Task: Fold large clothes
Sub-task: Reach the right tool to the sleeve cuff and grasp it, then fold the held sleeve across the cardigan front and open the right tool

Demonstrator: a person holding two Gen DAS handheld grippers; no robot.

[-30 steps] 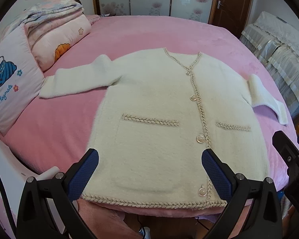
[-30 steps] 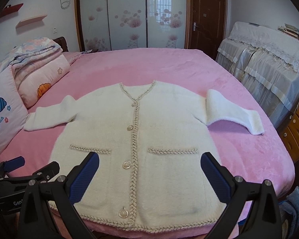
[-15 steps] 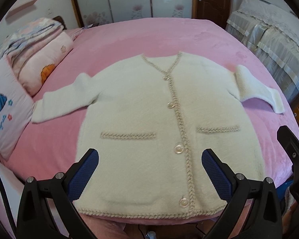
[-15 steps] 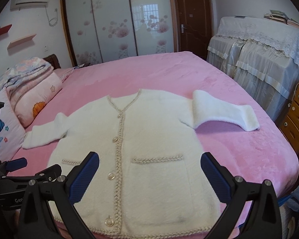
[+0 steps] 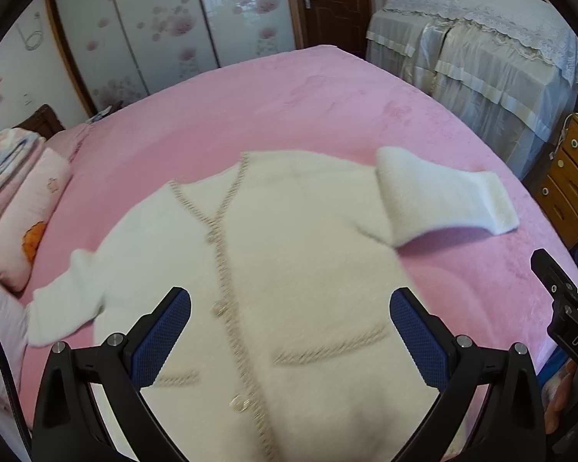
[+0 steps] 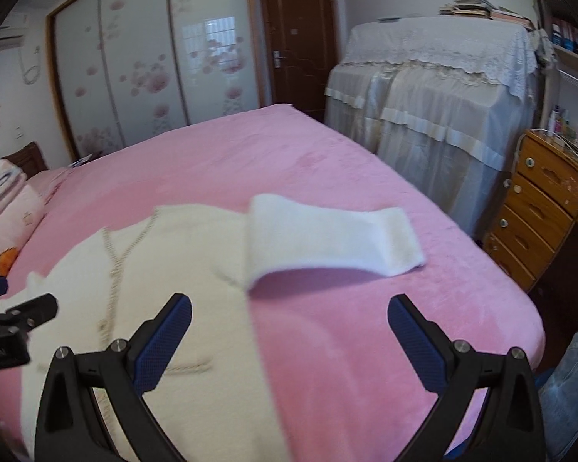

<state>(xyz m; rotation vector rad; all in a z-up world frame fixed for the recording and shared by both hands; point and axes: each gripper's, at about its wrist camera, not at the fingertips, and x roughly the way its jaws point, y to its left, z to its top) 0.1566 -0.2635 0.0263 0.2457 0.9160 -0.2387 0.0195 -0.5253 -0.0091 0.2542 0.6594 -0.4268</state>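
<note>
Item: cream buttoned cardigan [image 5: 289, 269], spread flat, front up, on pink bed [image 5: 289, 96]. Left claw [image 5: 289, 331] and right claw [image 6: 289, 338]: both spread, empty, above garment. Step: approach, fold unstarted. Next, likely: pinch right sleeve [image 6: 327, 238], fold inward.
</note>
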